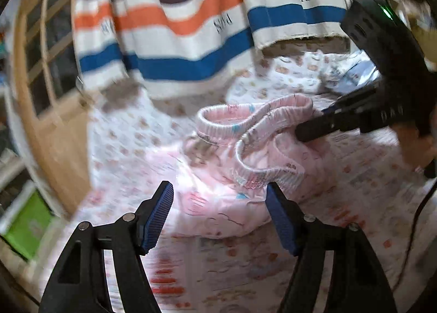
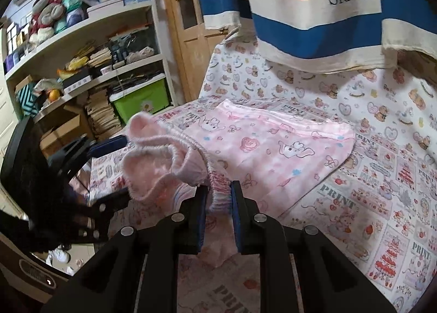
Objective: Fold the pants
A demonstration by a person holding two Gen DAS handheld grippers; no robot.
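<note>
1. Pink printed pants (image 1: pixel 218 176) lie crumpled on the patterned bedsheet (image 1: pixel 355 203) in the left wrist view, filling the centre of the picture, the elastic waistband (image 1: pixel 245 119) raised in loops toward 12 o'clock.
2. The left gripper (image 1: pixel 220 198) enters from 6 o'clock; its blue pads (image 1: pixel 159 214) stand wide apart, with pants fabric lying in the gap but neither pad pressing on it.
3. The right gripper (image 1: pixel 314 132) reaches in from 3 o'clock, its tip at the waistband's right end.
4. A striped cloth (image 1: pixel 191 39) marked "PARIS" hangs at 12 o'clock; a wooden door (image 1: pixel 41 80) stands at 9 o'clock.
5. In the right wrist view the pants (image 2: pixel 262 149) spread from the centre toward 2 o'clock, flat on the bedsheet (image 2: pixel 368 217).
6. The right gripper (image 2: pixel 220 192), rising from 6 o'clock, is narrow and pinches the gathered waistband (image 2: pixel 220 195) between its pads.
7. The left gripper (image 2: pixel 114 168) appears at 9 o'clock, its fingers spread beside the waistband's far loop.
8. Cluttered shelves (image 2: pixel 82 53) occupy 10 o'clock; the striped cloth (image 2: pixel 314 12) hangs at 1 o'clock.
</note>
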